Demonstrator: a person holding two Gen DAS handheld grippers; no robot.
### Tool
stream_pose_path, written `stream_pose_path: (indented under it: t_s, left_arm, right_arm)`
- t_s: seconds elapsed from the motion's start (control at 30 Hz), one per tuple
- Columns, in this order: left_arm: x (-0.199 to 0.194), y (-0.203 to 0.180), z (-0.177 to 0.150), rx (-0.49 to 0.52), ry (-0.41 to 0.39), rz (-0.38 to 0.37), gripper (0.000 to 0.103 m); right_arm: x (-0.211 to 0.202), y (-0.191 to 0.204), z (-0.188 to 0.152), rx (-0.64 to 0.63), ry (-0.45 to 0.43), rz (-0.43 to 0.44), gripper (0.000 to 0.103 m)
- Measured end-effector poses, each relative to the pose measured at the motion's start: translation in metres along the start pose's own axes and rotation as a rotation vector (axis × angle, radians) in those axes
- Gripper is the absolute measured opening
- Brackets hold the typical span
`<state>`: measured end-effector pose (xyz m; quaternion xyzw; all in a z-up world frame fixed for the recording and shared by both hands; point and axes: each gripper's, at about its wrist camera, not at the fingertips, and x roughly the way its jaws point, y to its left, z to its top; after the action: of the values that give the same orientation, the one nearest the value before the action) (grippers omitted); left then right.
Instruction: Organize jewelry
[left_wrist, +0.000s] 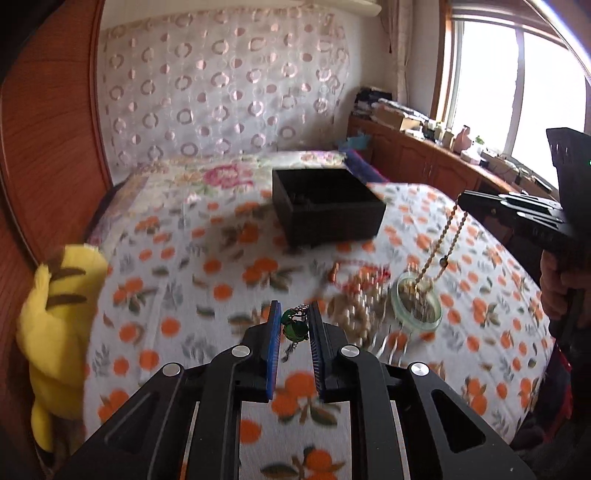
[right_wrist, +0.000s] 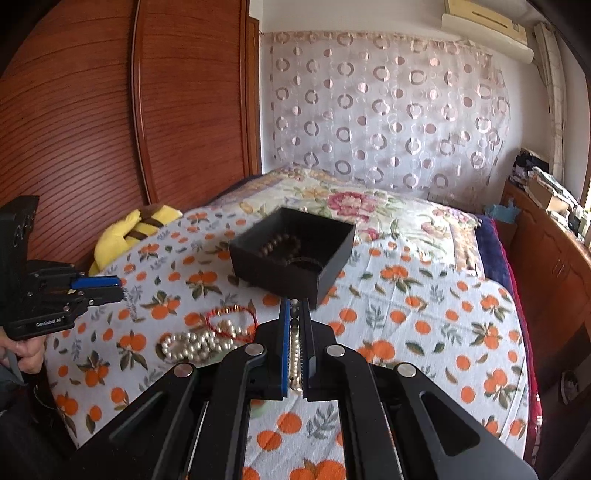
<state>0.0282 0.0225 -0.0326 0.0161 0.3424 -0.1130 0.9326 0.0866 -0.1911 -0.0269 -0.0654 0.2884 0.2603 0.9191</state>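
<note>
On left gripper (right_wrist: 122, 290): "GenRobot.AI"; jaws pinch green pendant (left_wrist: 294, 326); right gripper (right_wrist: 294, 314) pinches bead chain (left_wrist: 439, 243).

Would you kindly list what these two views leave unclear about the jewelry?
- Left wrist view: the black box interior is dark, its contents unreadable.
- Left wrist view: motion blur smears the pearl pile and glass dish.
- Right wrist view: the right tongs hide most of the bead chain.
- Green pendant: its chain is too small to follow.
</note>
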Motion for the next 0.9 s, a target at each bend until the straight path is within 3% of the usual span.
stream_pose_path:
  t_s: [0.47,0.9]
  left_arm:
    - [0.018,0.0,0.062,0.012,-0.077,-0.019,0.014]
    - [0.039,0.0,0.091,0.008,-0.088,-0.02,0.014]
  right_arm:
    - [-0.005,-0.003,0.059,-0.038,-0.094,-0.004,0.005]
    - [0.007,-0.011,0.108,-0.057,-0.139,-0.015,0.005]
